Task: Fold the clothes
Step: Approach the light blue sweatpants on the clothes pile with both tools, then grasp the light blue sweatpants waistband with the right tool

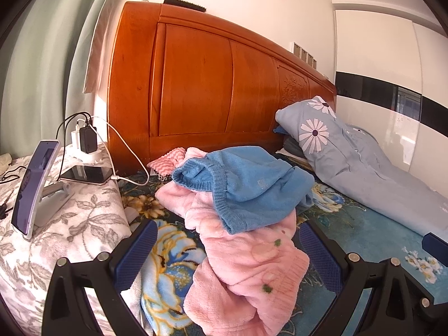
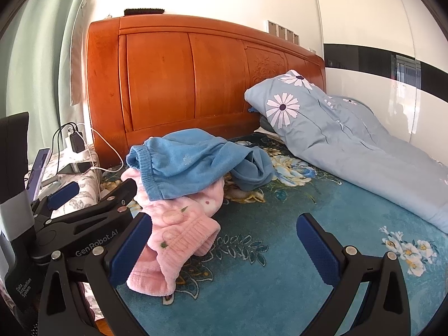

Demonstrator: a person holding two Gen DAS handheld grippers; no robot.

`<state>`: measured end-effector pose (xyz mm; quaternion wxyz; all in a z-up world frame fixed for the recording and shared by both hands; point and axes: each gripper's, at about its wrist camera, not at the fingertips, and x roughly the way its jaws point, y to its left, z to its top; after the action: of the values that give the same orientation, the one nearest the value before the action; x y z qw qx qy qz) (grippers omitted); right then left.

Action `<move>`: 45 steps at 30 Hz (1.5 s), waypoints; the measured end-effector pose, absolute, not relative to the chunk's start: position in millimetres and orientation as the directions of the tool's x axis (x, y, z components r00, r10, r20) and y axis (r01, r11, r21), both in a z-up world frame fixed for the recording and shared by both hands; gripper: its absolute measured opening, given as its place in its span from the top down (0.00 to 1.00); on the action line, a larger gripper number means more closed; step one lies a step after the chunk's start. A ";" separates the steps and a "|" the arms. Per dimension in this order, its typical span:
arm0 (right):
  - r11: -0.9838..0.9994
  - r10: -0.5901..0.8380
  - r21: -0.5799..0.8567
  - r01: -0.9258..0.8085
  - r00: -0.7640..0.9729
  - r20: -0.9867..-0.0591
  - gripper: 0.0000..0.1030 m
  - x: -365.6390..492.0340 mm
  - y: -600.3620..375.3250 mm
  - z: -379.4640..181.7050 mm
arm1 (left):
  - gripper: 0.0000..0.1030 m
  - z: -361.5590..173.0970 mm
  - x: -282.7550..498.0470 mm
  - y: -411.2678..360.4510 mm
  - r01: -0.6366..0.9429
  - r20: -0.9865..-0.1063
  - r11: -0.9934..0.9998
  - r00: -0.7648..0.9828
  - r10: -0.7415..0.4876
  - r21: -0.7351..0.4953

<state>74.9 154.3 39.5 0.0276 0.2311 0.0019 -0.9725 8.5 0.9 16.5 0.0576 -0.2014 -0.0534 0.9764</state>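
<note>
A crumpled pink fleece garment [image 1: 243, 263] [image 2: 176, 232] lies on the blue floral bed cover [image 2: 266, 280]. A blue fleece garment [image 1: 252, 184] [image 2: 184, 165] with a ribbed waistband is heaped on top of it. My left gripper [image 1: 228, 257] is open, and its blue pads straddle the pink garment without closing on it. In the right wrist view the left gripper [image 2: 92, 190] shows at the left, beside the pile. My right gripper [image 2: 224, 249] is open over the bed cover; its left pad is near the pink garment's cuff and nothing is between its fingers.
An orange wooden headboard [image 1: 196, 84] stands behind the pile. A grey-blue daisy-print duvet and pillow [image 2: 336, 134] fill the right side. At the left, a floral-covered surface [image 1: 70, 224] holds a phone on a stand [image 1: 33, 187], another phone [image 1: 86, 175], chargers and cables.
</note>
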 end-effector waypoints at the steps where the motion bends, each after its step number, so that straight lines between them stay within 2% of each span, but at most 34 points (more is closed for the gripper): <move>1: -0.999 -0.051 0.009 0.053 -0.891 -0.452 0.00 74.6 154.6 38.9 | 0.00 15.4 7.7 1.4 -0.092 -0.393 -0.988 -0.910 0.136 -0.127; 5: -1.000 0.000 -0.011 0.005 -0.884 -0.467 0.00 70.0 159.0 35.7 | 0.00 10.5 3.6 -3.1 -0.127 -0.409 -0.975 -0.892 0.192 -0.182; 9: -0.998 -0.030 0.060 0.002 -0.886 -0.462 0.00 44.3 170.7 44.3 | 0.00 3.8 -2.9 -16.0 -0.125 -0.420 -0.961 -0.880 0.222 -0.246; 11: -0.999 -0.014 -0.020 0.026 -0.881 -0.473 0.00 18.3 161.7 49.9 | 0.00 -0.4 -8.4 -23.2 -0.126 -0.425 -0.954 -0.874 0.236 -0.271; 13: -0.985 0.019 -0.159 0.062 -0.886 -0.464 0.00 -11.4 140.0 54.0 | 0.00 -5.3 -14.4 -29.8 -0.114 -0.438 -0.948 -0.865 0.242 -0.298; 18: -0.940 -0.201 -0.136 0.312 -0.831 -0.518 0.09 -71.1 84.0 60.8 | 0.00 -11.1 -23.0 -44.6 -0.080 -0.462 -0.947 -0.858 0.224 -0.311; 20: -0.913 -0.279 -0.099 0.395 -0.783 -0.555 0.13 -92.0 60.9 58.2 | 0.00 -11.6 -23.7 -48.6 -0.071 -0.468 -0.953 -0.859 0.208 -0.295; 22: -0.893 -0.312 -0.083 0.443 -0.741 -0.595 0.27 -111.8 42.4 53.1 | 0.00 -12.1 -24.3 -52.5 -0.062 -0.474 -0.958 -0.859 0.193 -0.278; 23: -0.889 -0.309 -0.083 0.449 -0.725 -0.615 0.31 -120.2 33.4 49.2 | 0.00 -12.4 -24.7 -54.4 -0.058 -0.477 -0.961 -0.859 0.186 -0.270; 25: -0.883 -0.290 -0.097 0.459 -0.696 -0.657 0.33 -135.4 18.2 37.7 | 0.00 -12.9 -25.3 -58.3 -0.049 -0.483 -0.966 -0.859 0.170 -0.254; 27: -0.882 -0.246 -0.127 0.454 -0.672 -0.699 0.40 -146.2 7.5 25.5 | 0.00 -13.5 -26.0 -62.2 -0.040 -0.488 -0.971 -0.859 0.155 -0.237; 29: -0.886 -0.182 -0.168 0.432 -0.658 -0.731 0.77 -155.7 1.9 15.7 | 0.00 -14.6 -26.8 -65.1 -0.036 -0.494 -0.972 -0.857 0.149 -0.231; 30: -0.895 -0.160 -0.172 0.411 -0.657 -0.737 0.77 -160.0 5.8 14.8 | 0.00 -15.3 -27.0 -65.7 -0.039 -0.496 -0.971 -0.855 0.154 -0.235; 33: -0.936 -0.172 -0.088 0.341 -0.659 -0.733 0.91 -162.7 37.3 32.4 | 0.00 -15.0 -26.6 -66.1 -0.045 -0.491 -0.970 -0.856 0.160 -0.238; 39: -0.988 -0.105 -0.023 0.153 -0.774 -0.624 0.94 -128.0 139.2 117.1 | 0.00 -11.0 -24.0 -54.7 -0.090 -0.479 -0.962 -0.853 0.209 -0.259; 45: -0.999 0.003 0.028 -0.020 -0.861 -0.508 0.94 -38.9 241.3 220.0 | 0.00 4.5 6.7 -10.0 -0.240 -0.455 -0.925 -0.815 0.358 -0.296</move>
<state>-38.9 241.3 220.0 -0.0058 0.2633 -0.0159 -0.9646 6.7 -10.0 4.5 0.1581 -0.2595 -0.1129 0.9460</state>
